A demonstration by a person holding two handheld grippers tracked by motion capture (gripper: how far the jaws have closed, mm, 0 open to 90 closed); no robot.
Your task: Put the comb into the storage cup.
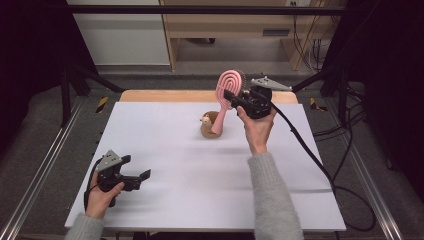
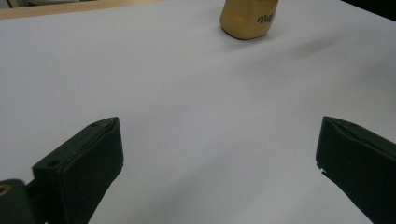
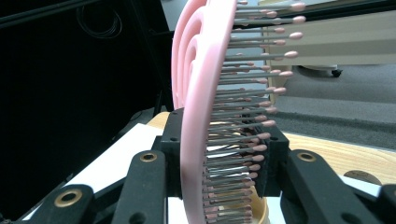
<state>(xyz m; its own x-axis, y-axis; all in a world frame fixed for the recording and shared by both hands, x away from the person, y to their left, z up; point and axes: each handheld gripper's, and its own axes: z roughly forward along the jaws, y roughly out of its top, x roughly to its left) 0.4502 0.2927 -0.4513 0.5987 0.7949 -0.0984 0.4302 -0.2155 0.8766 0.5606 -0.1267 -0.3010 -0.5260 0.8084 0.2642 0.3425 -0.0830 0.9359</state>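
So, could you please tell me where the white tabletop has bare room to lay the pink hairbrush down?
The white tabletop is bare between the left gripper and the tan cup, and along the near edge. It is crowded only at that cup, where the pink bristled hairbrush stands in the right gripper.

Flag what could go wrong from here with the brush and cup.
1. The right tool clamps the pink hairbrush across its bristles, which could bend or let it slip.
2. The handle end sits in the small brown cup; a sideways pull might tip it.
3. The left tool is open, far away, not steadying the cup.
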